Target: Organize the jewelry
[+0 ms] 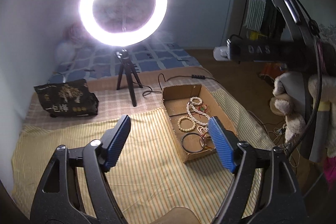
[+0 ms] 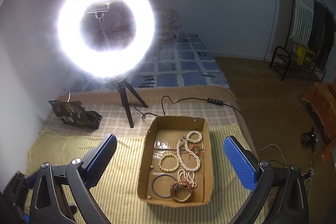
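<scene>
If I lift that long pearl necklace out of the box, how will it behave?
The pearl necklace is probably floppy: it lies in loose loops. It may snag the red cord it crosses. Its small round beads could slip between pads, so it will likely dangle and swing.

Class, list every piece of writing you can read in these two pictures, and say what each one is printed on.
"DAS": raised letters on the black bar at the right of the left wrist view.
"一包梅": large pale characters on the black bag lying on the bed near the wall.
Smaller print and round marks on the same bag: too small to read.
Yellow crate by the clothes rack: markings blurred.
Cardboard box: no writing visible.
</scene>
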Demonstrator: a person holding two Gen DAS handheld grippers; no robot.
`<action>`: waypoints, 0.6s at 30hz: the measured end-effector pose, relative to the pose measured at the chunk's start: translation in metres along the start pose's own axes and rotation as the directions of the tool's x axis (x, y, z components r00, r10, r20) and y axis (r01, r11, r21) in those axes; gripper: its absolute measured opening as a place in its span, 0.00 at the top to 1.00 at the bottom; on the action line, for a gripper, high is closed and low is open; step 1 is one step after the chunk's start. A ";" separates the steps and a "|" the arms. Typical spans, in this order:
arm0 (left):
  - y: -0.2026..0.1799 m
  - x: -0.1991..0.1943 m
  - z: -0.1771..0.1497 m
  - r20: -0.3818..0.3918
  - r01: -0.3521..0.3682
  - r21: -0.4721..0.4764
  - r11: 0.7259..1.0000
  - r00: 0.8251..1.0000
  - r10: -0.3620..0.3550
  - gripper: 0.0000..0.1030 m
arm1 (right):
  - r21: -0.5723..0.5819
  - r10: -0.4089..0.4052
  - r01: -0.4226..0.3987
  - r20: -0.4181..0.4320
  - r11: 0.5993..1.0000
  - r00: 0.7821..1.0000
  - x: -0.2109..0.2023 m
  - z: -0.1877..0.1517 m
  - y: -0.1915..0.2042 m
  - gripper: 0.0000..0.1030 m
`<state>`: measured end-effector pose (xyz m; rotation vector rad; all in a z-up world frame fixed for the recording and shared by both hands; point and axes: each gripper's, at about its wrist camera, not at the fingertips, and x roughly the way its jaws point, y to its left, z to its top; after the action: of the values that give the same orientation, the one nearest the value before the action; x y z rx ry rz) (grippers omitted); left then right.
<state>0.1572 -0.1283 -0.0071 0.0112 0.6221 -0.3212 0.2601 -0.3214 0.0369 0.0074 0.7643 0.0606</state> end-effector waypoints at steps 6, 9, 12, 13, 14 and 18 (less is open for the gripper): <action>0.011 -0.034 -0.007 0.038 -0.016 0.008 1.000 0.999 0.016 0.21 | -0.026 -0.036 0.037 0.057 0.999 0.998 -0.040 -0.020 0.017 0.00; 0.017 -0.047 -0.012 0.052 -0.022 0.006 1.000 0.998 0.021 0.19 | -0.014 -0.047 0.048 0.103 0.999 0.994 -0.059 -0.032 0.021 0.00; 0.024 -0.059 -0.016 0.068 -0.023 -0.011 1.000 0.997 0.024 0.12 | 0.000 -0.051 0.052 0.137 0.999 0.989 -0.074 -0.044 0.024 0.00; 0.026 -0.062 -0.017 0.072 -0.024 -0.015 1.000 0.997 0.025 0.11 | 0.005 -0.050 0.050 0.144 0.999 0.988 -0.078 -0.046 0.025 0.00; 0.027 -0.066 -0.018 0.077 -0.023 -0.019 1.000 0.997 0.025 0.11 | 0.014 -0.048 0.047 0.154 0.999 0.987 -0.082 -0.050 0.026 0.00; 0.031 -0.079 -0.021 0.100 -0.035 -0.016 0.999 0.994 0.037 0.11 | 0.031 -0.079 0.075 0.205 0.997 0.976 -0.098 -0.065 0.031 0.00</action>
<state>0.0942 -0.0736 0.0181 -0.0077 0.5245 -0.2808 0.1427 -0.2972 0.0581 0.0059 0.5571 -0.0227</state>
